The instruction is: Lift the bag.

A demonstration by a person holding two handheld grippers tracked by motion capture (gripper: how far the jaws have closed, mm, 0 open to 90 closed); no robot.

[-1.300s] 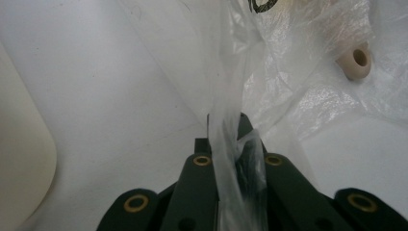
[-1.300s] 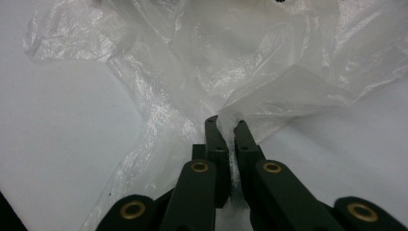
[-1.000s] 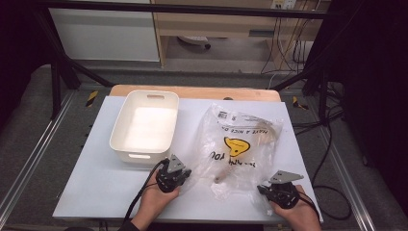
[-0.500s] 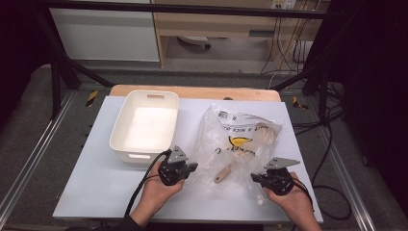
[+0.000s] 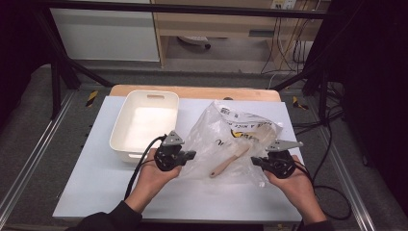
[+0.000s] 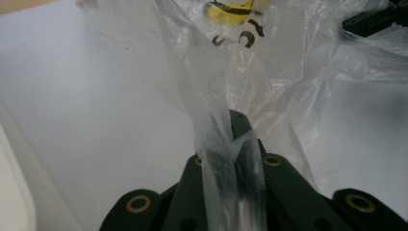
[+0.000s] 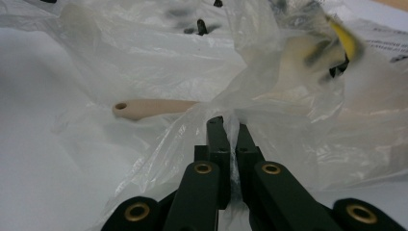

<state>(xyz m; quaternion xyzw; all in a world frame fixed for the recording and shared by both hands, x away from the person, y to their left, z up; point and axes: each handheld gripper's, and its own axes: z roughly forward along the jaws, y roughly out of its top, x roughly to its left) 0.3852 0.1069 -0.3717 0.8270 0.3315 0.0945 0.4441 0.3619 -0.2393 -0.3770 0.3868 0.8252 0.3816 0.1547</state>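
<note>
Clear plastic bag [image 5: 231, 139] sits mid-table on the white tabletop [image 5: 96, 183], just right of the white tub, and I see it pulled up into a loose tent between my two grippers. Printed on its film: black lettering and a yellow mark, readable in the high view and, blurred, in both gripper views. Inside the bag lies a spatula [image 5: 235, 155] with a pale wooden handle and a light-coloured blade; the handle points toward my side of the table, the blade toward the far side. In the right gripper view the handle [image 7: 154, 107] lies level behind the film, its end with a small hole to the left. Left gripper [image 5: 188, 156] is at the bag's left near edge; in the left gripper view its jaws are closed tight on a bunched strand of film [image 6: 231, 159] that runs down between them. Right gripper [image 5: 257, 161] is at the bag's right near edge; in its own view the jaws are likewise pinched together with a fold of film [image 7: 230, 120] caught at the tips. So both claws are closed on the bag, one at each side, and the film is stretched between them. My hands hold the grippers from the near side, cables trailing off each. White tub [image 5: 144, 124], rectangular with a handle slot in its far wall, stands just left of the bag, close behind the left gripper. Beyond the white top a strip of wooden board [image 5: 192, 91] shows at the far edge.
</note>
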